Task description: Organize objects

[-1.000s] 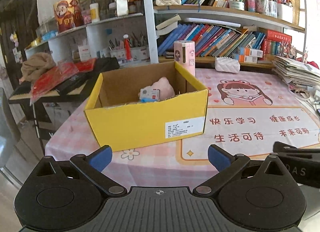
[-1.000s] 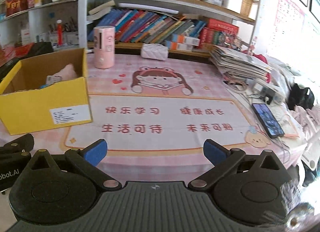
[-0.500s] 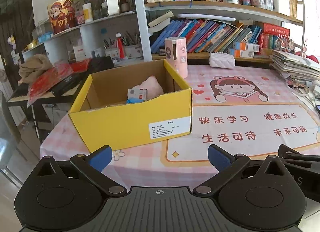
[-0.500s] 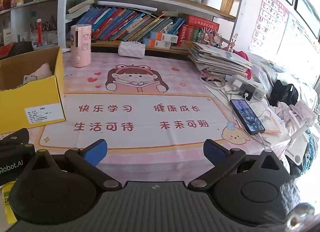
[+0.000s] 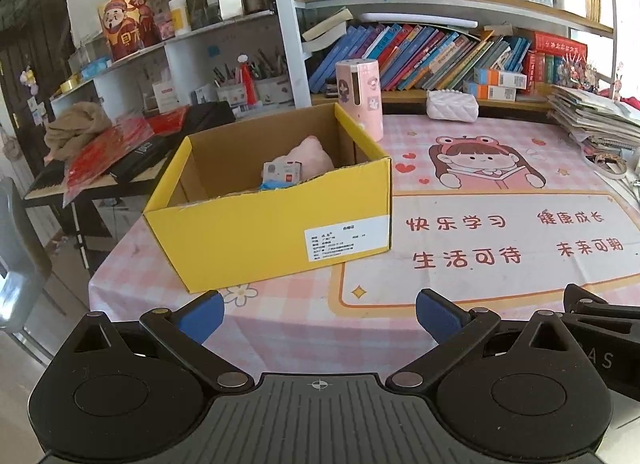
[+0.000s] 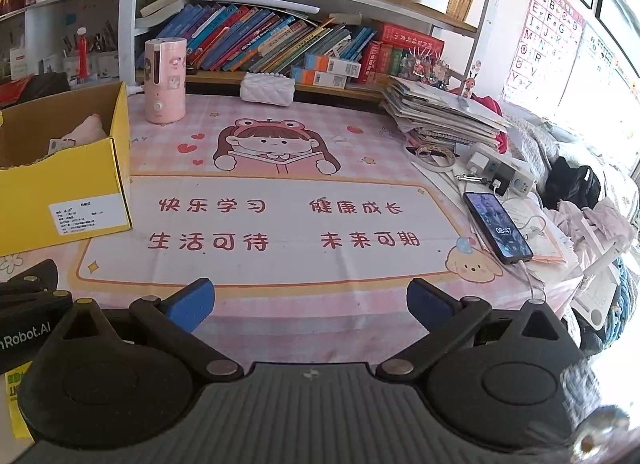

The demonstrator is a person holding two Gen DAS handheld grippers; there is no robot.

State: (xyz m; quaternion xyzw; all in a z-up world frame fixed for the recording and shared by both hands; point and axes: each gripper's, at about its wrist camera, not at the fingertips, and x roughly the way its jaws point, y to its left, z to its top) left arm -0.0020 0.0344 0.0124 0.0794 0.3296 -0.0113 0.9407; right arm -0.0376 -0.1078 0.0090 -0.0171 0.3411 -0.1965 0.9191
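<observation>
Since the pink toy (image 5: 316, 154) is already lying inside the yellow box (image 5: 272, 232), the left claw (image 5: 319, 314) and right claw (image 6: 310, 304) are hovering low, spread apart and carrying nothing.

Slanting books (image 6: 256, 38) fill the shelf far ahead of the right gripper; a paper stack (image 6: 444, 112) and a lit phone (image 6: 498, 226) lie ahead to its right on the pink cartoon tablecloth (image 6: 280, 220).
</observation>
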